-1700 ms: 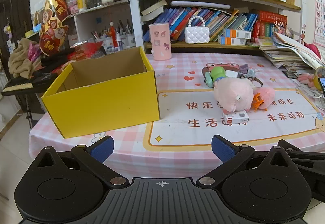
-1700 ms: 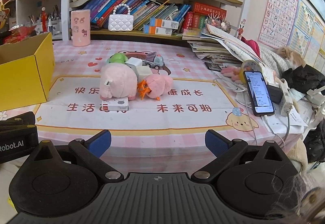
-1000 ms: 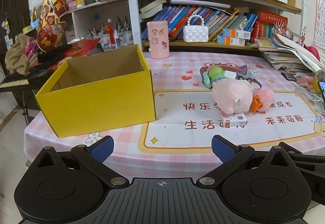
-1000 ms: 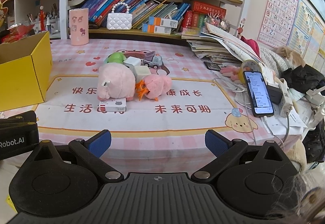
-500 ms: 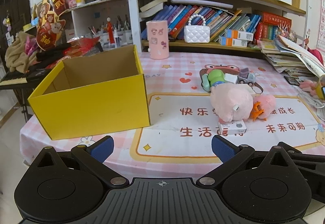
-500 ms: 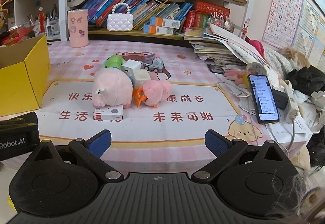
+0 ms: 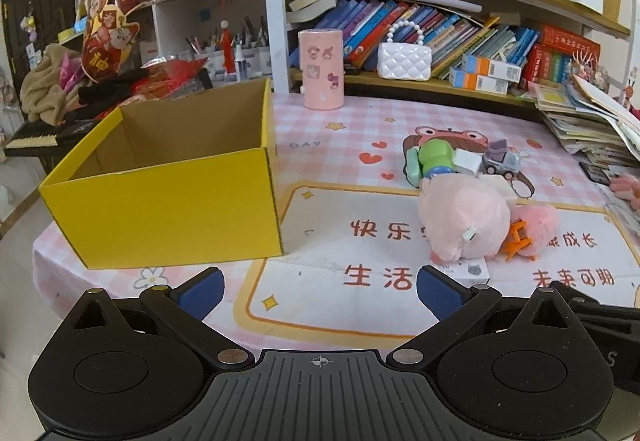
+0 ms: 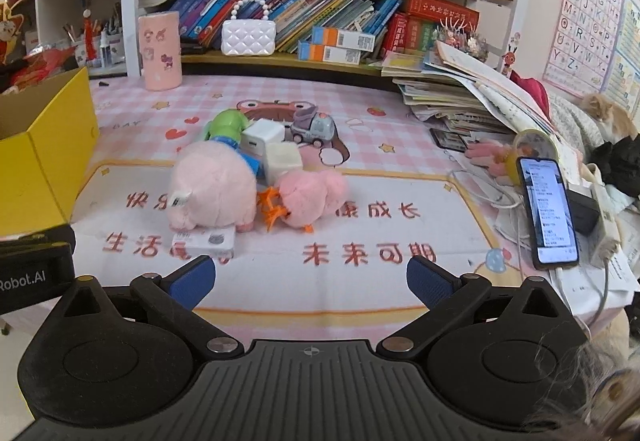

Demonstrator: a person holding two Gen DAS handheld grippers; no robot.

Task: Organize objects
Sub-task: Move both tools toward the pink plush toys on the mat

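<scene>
Your left gripper [image 7: 318, 287] hangs at the near table [image 7: 360, 113] edge, fingers [image 7: 200, 287] spread wide w/ nothing between them. Your right gripper [image 8: 308, 279] is the same: fingers [image 8: 430, 279] wide apart, holding nothing, low over the near edge of the mat [image 8: 400, 281].

The yellow box [image 7: 168, 217] stands open-topped on the table's left side, in front of your left gripper & a bit left; what you can see of the inside is bare cardboard, but the floor of it is hidden by the front wall. In the right view only its corner [image 8: 48, 145] shows at far left.

The toys are bunched mid-table, well apart from the box, to its right. Nearest you is a small white box [image 8: 206, 241] lying flat on the mat, touching the front of the big pink plush [image 8: 212, 193]. Just right of that plush, touching it, is a smaller pink plush [image 8: 316, 197] w/ orange feet. Behind those two: a white cube [image 8: 282, 161] & a white charger [image 8: 262, 139], packed close together, a green toy [image 8: 226, 125] to their left, and a grey toy truck [image 8: 314, 129] to their right, near the charger.

Farther back a pink cup [image 8: 159, 51] stands upright near the shelf [image 8: 280, 61], w/ a white bag [image 8: 248, 35] on the shelf. On the right a phone [image 8: 546, 213] is propped up, screen lit, next to cables and a pile of papers [image 8: 460, 101].
</scene>
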